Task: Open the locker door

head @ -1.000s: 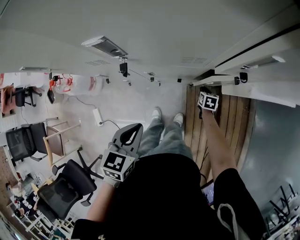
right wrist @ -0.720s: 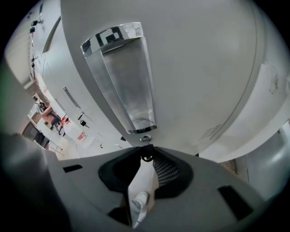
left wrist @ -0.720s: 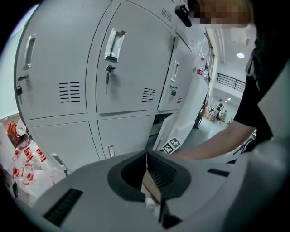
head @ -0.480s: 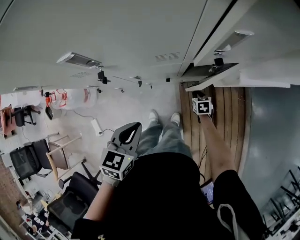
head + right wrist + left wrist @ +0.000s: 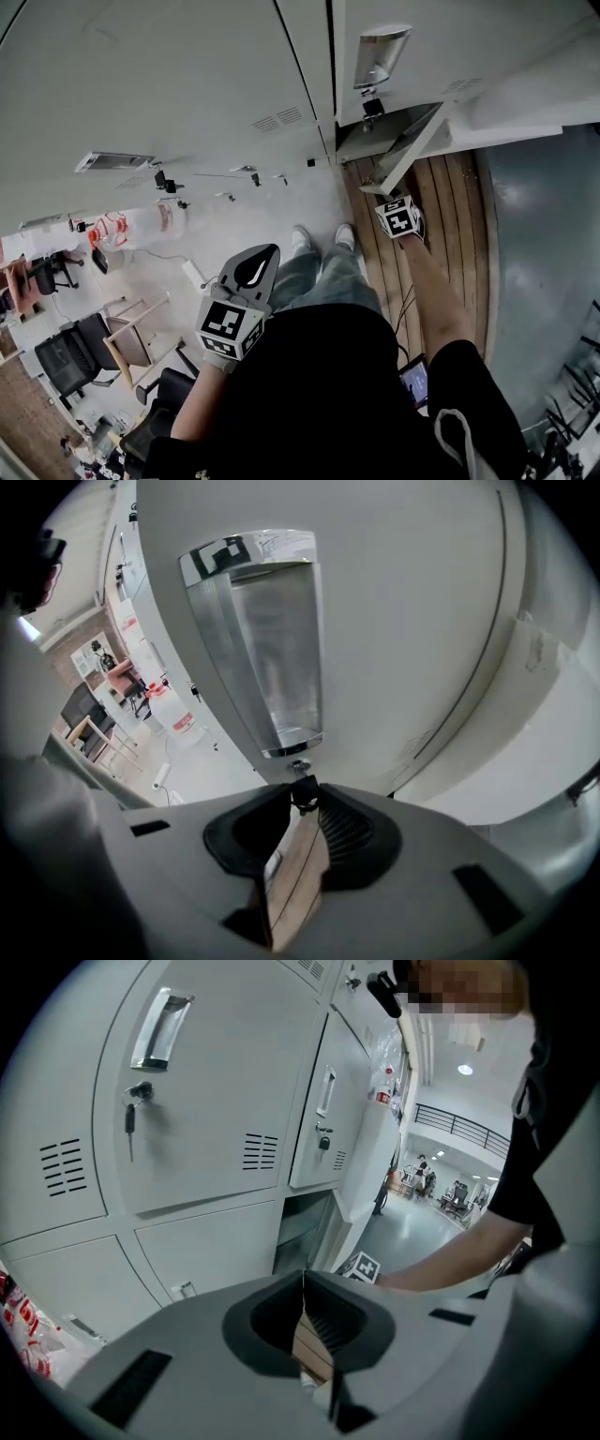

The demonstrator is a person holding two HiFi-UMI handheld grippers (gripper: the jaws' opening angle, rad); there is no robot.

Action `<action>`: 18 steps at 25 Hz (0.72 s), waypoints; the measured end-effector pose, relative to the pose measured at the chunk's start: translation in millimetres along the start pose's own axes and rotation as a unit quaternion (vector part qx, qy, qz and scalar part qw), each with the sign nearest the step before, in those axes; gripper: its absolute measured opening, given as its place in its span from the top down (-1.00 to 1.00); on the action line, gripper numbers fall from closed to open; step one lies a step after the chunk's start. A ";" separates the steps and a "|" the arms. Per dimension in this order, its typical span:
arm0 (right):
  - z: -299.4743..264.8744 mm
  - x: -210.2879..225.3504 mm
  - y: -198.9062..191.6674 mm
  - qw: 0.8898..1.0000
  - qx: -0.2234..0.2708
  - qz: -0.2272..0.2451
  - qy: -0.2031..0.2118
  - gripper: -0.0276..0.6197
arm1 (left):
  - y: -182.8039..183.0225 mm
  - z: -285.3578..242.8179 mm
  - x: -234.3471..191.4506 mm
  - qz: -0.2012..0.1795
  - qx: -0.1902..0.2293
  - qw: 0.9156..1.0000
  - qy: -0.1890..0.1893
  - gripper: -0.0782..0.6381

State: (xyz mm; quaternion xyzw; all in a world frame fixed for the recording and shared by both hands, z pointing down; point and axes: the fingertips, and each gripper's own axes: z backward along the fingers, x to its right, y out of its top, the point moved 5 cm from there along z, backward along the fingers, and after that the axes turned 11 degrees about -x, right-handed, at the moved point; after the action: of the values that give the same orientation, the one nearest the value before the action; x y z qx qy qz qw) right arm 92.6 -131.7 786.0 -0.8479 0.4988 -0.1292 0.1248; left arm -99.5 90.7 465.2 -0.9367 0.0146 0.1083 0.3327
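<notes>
Down low, locker door (image 5: 412, 621) standing ajar, locker (image 5: 302, 1227) interior dim, contents unclear

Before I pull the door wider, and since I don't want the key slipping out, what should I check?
1. Grip on key: ok, the right gripper pinches it just under the handle.
2. Latch free: ok, the door stands ajar and the opening shows.
3. Other hand clear: ok, the left gripper is shut, empty and off to the left.
4. Grip firm enough to pull: cannot tell.
5. Swing path: cannot tell, the floor below the door is partly hidden.
</notes>
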 end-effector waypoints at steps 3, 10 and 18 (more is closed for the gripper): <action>3.0 5.3 -13.2 1.000 -0.002 0.010 0.002 0.59 | 6.1 -6.7 6.8 -0.012 -0.004 1.000 -0.010 0.72; 15.8 24.1 -42.3 1.000 -0.003 0.028 0.000 0.56 | 17.8 -21.3 22.2 -0.037 -0.013 0.999 -0.032 0.72; 39.8 71.2 -86.9 0.998 -0.007 -0.049 -0.039 0.40 | 28.6 -34.8 37.8 -0.061 -0.021 0.996 -0.056 0.72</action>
State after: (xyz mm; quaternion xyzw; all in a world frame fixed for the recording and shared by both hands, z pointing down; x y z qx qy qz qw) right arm 210.3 -150.0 785.1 -0.8766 0.4523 -0.0984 0.1314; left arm -58.7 48.4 465.7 -0.9350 -0.0634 0.1402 0.3196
